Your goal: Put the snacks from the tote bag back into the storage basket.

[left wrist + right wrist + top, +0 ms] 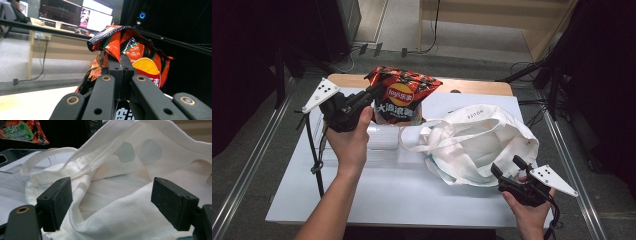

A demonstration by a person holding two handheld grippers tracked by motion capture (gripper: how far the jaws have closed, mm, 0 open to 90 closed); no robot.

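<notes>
A red and orange chips bag (pixel 400 95) stands upright at the back of the table, raised by its top corner. My left gripper (pixel 374 93) is shut on that top left edge; in the left gripper view the jaws (pixel 121 62) meet on the crinkled foil of the chips bag (pixel 147 65). A white tote bag (pixel 479 142) lies slumped at the middle right with its mouth gaping. My right gripper (pixel 506 165) is open at the bag's near right edge. In the right gripper view the gripper (pixel 113 202) straddles the tote bag (pixel 130 170) cloth, pads (pixel 56 202) apart from it.
A clear plastic tray (pixel 382 140) lies under and in front of the chips bag, and it also appears in the right gripper view as the tray (pixel 15 167). A thin black stand (pixel 314 150) rises at the white table's (pixel 387 195) left edge. Metal rails flank the table.
</notes>
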